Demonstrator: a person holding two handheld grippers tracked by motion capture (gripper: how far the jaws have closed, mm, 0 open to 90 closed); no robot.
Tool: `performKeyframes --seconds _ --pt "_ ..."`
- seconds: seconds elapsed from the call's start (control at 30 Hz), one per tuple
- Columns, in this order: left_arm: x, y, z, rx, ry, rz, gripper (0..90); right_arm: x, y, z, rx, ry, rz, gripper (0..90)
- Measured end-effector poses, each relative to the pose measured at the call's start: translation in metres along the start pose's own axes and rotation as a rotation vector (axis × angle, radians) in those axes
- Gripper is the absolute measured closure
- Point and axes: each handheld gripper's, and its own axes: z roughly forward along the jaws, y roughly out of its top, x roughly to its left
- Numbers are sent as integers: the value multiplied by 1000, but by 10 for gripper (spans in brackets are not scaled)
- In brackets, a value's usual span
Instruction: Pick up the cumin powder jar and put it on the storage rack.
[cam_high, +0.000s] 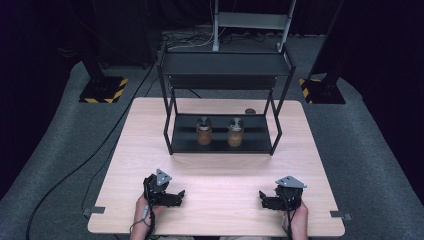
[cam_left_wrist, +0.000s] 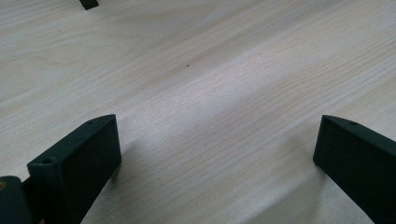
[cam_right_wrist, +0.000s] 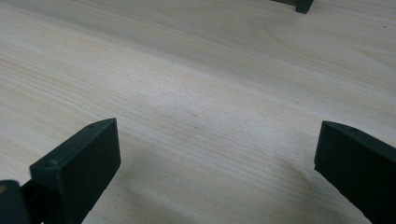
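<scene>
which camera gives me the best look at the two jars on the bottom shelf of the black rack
The high view: both jars stand side by side on the lower shelf of the black rack, whole and unblocked. The left gripper view and right gripper view look along open jaws at the bare wooden table, with just a dark rack foot at the top edge.

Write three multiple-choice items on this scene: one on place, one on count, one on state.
1. Where do the jars stand?
A. the rack's lower shelf
B. its top shelf
C. the bare table

2. How many jars are there?
A. one
B. two
C. four

3. How are the left gripper and right gripper?
A. both open, holding nothing
B. both shut
C. each holding a jar

Answers: 1 A, both sit inside the black rack's bottom level; 2 B, two stand side by side; 3 A, the fingers stand wide apart over bare wood.
</scene>
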Motion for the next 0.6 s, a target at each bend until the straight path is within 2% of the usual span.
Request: performKeyframes --seconds 0.1,0.27,0.43,0.6 --pt "0 0 0 1 -1 -1 5 2 -1 -1 -6 -4 -10 0" --pt "0 0 0 1 0 -1 5 1 -4 -2 -20 -3 1 0" --pt "0 0 0 0 1 0 5 8 -6 -3 -31 -35 -7 0" --pt "0 0 0 0 1 0 5 7 -6 -3 -33 -35 -8 0"
